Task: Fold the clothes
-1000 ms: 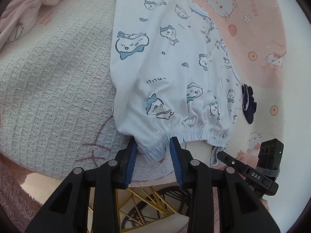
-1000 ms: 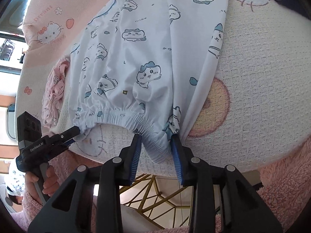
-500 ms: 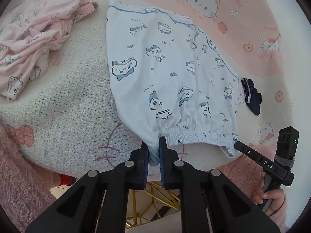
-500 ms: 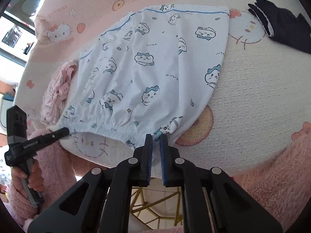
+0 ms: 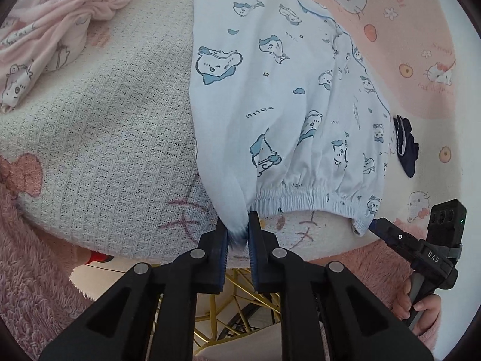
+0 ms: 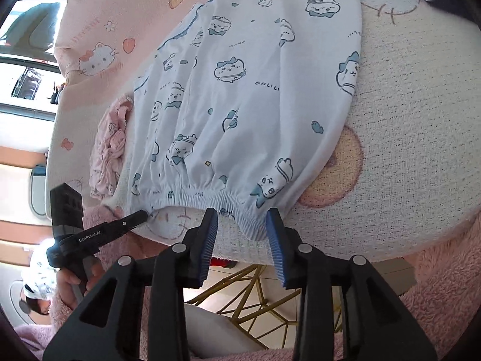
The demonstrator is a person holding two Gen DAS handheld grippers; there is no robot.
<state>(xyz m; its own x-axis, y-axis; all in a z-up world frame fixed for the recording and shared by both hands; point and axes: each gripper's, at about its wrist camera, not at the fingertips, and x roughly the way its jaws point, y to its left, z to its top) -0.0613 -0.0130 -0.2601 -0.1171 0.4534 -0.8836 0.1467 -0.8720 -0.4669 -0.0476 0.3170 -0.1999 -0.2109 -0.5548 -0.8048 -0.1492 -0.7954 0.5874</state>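
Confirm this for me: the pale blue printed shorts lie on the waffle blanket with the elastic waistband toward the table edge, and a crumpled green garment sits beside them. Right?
One detail is wrong: the crumpled garment beside the pale blue printed shorts is pink, not green, as the left wrist view shows. The rest holds: the shorts lie on the waffle blanket with the elastic waistband toward the table edge.

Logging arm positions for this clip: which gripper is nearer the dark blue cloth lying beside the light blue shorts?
Right. The right gripper is at the waistband corner on the side where the dark blue cloth lies; the left gripper is at the opposite corner, beside the pink clothes.
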